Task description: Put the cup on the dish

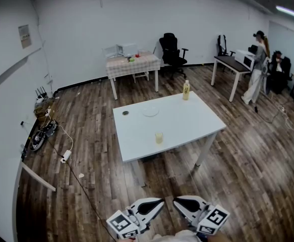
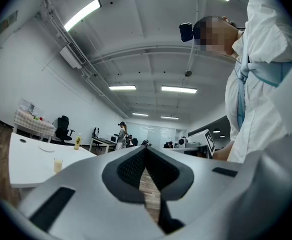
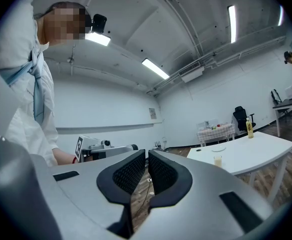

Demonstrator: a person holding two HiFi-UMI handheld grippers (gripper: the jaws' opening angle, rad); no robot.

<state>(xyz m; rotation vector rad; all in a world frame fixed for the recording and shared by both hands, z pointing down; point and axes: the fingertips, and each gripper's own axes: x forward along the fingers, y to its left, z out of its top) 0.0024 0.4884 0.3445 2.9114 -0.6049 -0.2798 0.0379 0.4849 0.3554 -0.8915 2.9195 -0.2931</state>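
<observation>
At the bottom edge of the head view, closest to the person, the left gripper (image 1: 157, 202) and the right gripper (image 1: 179, 201) hang side by side with their tips angled in toward each other. There are two of them and neither holds anything. The left gripper's own view shows its jaws pressed together at the tip. The right gripper's view shows its pads drawn in to a thin slit with nothing between them. Ahead of both, across a stretch of bare wooden floor, stands one white table (image 1: 187, 122). The one cup (image 1: 159, 137) sits near its front edge, upright, so its long axis runs straight up. It holds something pale yellow. It is well apart from both grippers, ahead of them and roughly in line with the gap between them, perhaps a touch nearer the left one, though I would not call either hand clearly closer. Because the grippers are turned inward, the cup sits off to the left in the left gripper view and off to the right in the right gripper view. Beyond the cup and a little to its left lies the single dish (image 1: 150, 112), flat and bare. One small dark round thing (image 1: 125, 113) rests beside it, and one bottle (image 1: 186, 90) stands at the far corner. Reaching the cup will likely mean stepping forward and opening a gripper first.
</observation>
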